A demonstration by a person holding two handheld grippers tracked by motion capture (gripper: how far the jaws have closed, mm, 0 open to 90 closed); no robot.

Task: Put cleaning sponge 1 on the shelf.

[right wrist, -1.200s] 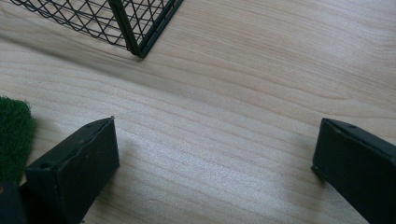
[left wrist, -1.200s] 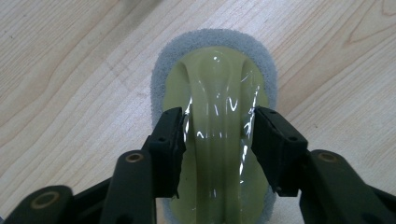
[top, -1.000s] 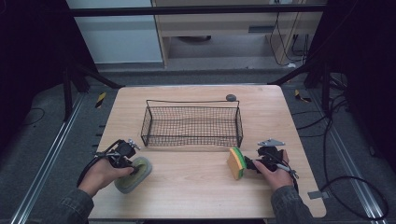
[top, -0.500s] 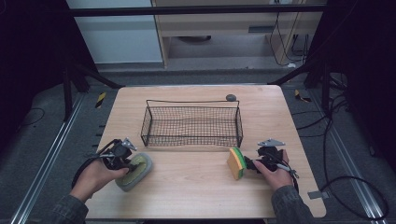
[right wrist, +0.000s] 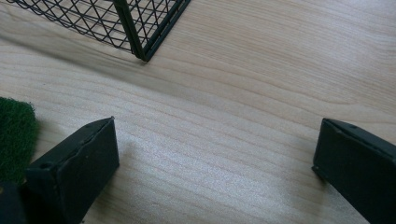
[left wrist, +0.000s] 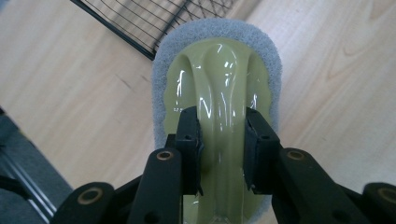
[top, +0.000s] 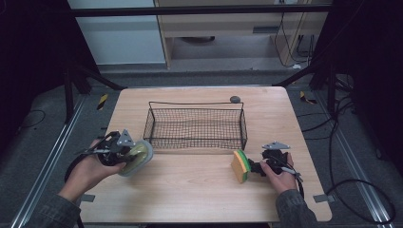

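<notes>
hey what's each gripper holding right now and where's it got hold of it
The left gripper is shut on the scrubber, pinching its glossy handle ridge. The right gripper is open and holds nothing; the sponge stands beside it.

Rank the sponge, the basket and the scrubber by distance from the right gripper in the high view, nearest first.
From the right gripper:
1. Sponge, on edge just to its left, by the fingers.
2. Basket, beyond it at mid-table.
3. Scrubber, across the table in the left gripper.

Left claw [top: 124, 153] clamped and raised, right claw [top: 260, 166] spread wide, seemingly low
</notes>
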